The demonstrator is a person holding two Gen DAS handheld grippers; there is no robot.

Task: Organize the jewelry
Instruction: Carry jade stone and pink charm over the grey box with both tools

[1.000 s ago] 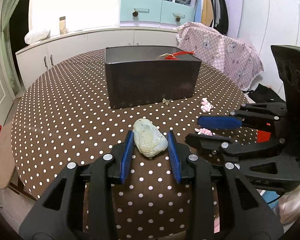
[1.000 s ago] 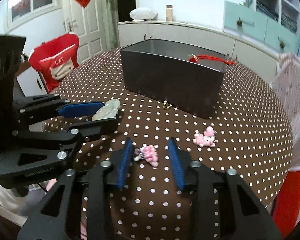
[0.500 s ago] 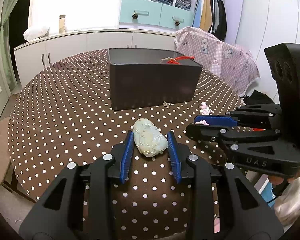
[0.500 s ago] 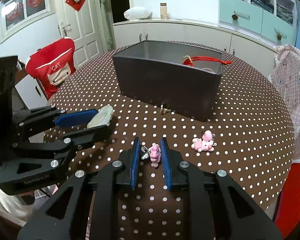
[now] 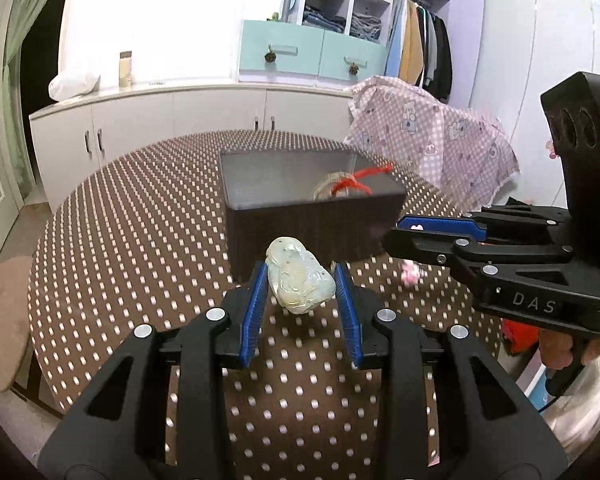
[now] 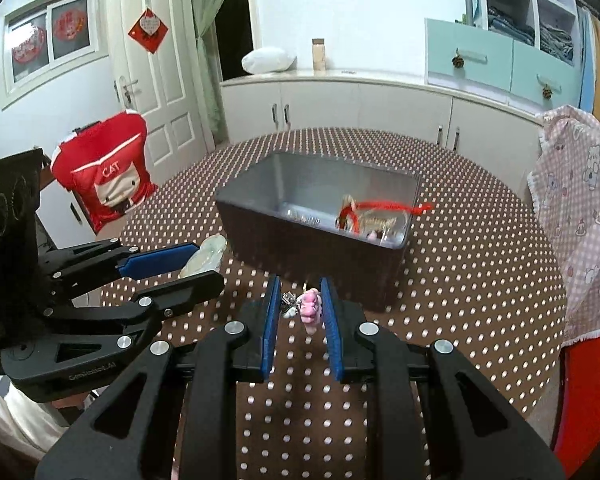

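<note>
My left gripper point(image 5: 300, 280) is shut on a pale green jade pendant point(image 5: 298, 278) and holds it above the dotted table, in front of the dark box point(image 5: 312, 232). My right gripper point(image 6: 300, 300) is shut on a small pink charm point(image 6: 310, 308) with a metal clasp, also lifted, just before the box point(image 6: 312, 248). The box holds a red cord point(image 6: 384, 209) and other jewelry. The pendant also shows in the right wrist view point(image 6: 204, 256). The right gripper shows at the right of the left wrist view point(image 5: 440, 228).
A round table with a brown white-dotted cloth point(image 5: 132, 248). Another pink charm point(image 5: 410, 274) lies on the table right of the box. A red chair cover point(image 6: 104, 172) stands left, a pink checked cloth point(image 6: 580, 208) right. White cabinets line the back wall.
Both grippers closed on their items and lifted them off the table, rising toward the box. The box interior now shows from above.
</note>
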